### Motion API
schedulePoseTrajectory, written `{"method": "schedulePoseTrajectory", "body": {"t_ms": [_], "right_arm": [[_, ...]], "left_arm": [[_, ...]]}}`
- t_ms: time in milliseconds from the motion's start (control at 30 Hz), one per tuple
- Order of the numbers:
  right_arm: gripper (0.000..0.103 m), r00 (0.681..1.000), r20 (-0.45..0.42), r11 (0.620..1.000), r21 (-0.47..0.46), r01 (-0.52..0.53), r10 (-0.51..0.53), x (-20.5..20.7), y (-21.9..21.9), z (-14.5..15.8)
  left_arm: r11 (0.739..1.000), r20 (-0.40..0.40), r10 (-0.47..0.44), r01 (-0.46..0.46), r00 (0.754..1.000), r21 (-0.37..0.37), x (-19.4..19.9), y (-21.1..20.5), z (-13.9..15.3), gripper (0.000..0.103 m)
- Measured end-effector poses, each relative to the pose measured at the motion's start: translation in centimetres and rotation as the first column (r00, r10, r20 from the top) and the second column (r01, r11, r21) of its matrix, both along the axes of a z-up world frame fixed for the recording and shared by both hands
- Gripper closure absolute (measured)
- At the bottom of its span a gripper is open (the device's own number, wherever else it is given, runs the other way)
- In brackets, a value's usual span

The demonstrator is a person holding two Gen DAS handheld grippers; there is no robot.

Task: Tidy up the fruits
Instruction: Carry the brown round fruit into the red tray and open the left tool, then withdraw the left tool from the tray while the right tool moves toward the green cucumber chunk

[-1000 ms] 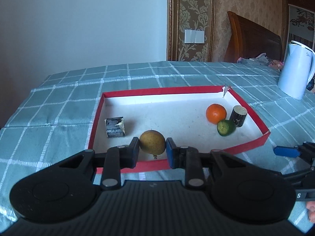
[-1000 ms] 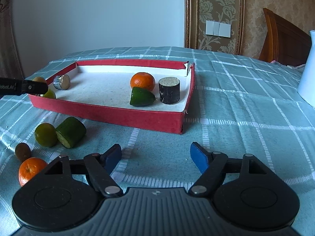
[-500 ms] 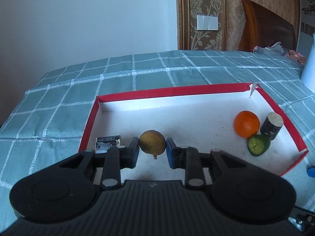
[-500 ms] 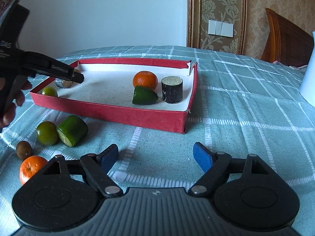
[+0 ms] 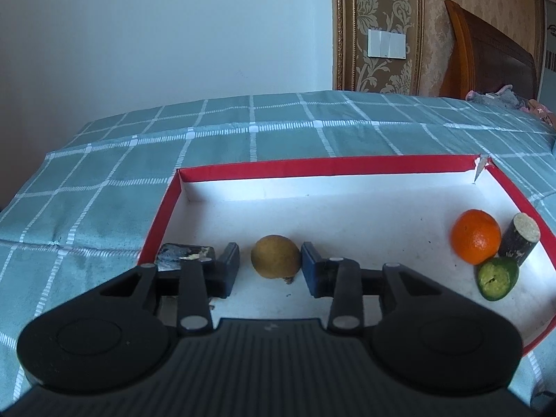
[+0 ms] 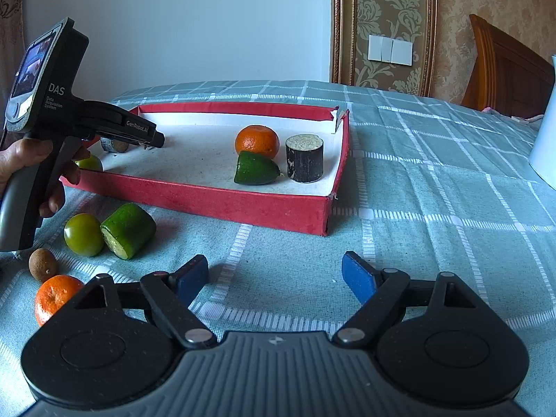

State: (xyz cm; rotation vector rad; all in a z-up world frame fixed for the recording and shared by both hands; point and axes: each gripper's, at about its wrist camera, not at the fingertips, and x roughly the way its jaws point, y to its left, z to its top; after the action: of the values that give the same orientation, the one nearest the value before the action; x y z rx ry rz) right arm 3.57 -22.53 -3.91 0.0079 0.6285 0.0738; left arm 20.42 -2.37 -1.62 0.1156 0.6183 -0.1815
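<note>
A red-walled tray (image 5: 333, 166) with a white floor lies on the checked cloth; it also shows in the right wrist view (image 6: 243, 205). My left gripper (image 5: 270, 264) is inside the tray, its jaws parted on either side of a yellow-brown fruit (image 5: 275, 256) that rests on the tray floor, with small gaps at both sides. An orange (image 5: 475, 240), a green cut piece (image 5: 496, 277) and a dark cylinder (image 5: 521, 239) lie at the tray's right. My right gripper (image 6: 276, 276) is open and empty over the cloth.
A dark grey piece (image 5: 180, 256) lies in the tray's left corner. Outside the tray lie a green tomato (image 6: 83, 234), a green cut cylinder (image 6: 128, 230), a small brown fruit (image 6: 42, 264) and an orange (image 6: 55, 297). A white kettle (image 6: 545, 146) stands at the right.
My left gripper moved forward into the tray and lowered, then its jaws opened off the yellow-brown fruit, which now rests on the tray floor. The right gripper stayed open in place.
</note>
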Motion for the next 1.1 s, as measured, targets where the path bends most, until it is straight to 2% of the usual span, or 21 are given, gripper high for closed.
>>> {"method": "schedulePoseTrajectory", "body": {"t_ms": [500, 700, 767, 1000, 1100], "right_arm": [[0.019, 1.000, 0.000, 1.000, 0.000, 0.000, 0.000, 0.1, 0.0, 0.0], [0.018, 1.000, 0.000, 1.000, 0.000, 0.000, 0.000, 0.1, 0.0, 0.0], [0.018, 1.000, 0.000, 1.000, 0.000, 0.000, 0.000, 0.1, 0.0, 0.0], [0.018, 1.000, 0.000, 1.000, 0.000, 0.000, 0.000, 0.1, 0.0, 0.0], [0.018, 1.000, 0.000, 1.000, 0.000, 0.000, 0.000, 0.1, 0.0, 0.0]], "left_arm": [[0.999, 0.019, 0.006, -0.007, 1.000, 0.046, -1.0, -0.6, 0.1, 0.057], [0.999, 0.041, 0.005, -0.007, 0.999, 0.048, -2.2, -0.6, 0.7, 0.049], [0.999, 0.052, 0.001, -0.004, 0.999, 0.053, -2.5, -0.7, 1.1, 0.042], [0.998, 0.080, -0.005, 0.001, 0.997, 0.056, -3.8, -0.4, 2.2, 0.041], [0.999, 0.102, -0.002, -0.003, 0.995, 0.051, -4.9, 0.2, 2.9, 0.037]]}}
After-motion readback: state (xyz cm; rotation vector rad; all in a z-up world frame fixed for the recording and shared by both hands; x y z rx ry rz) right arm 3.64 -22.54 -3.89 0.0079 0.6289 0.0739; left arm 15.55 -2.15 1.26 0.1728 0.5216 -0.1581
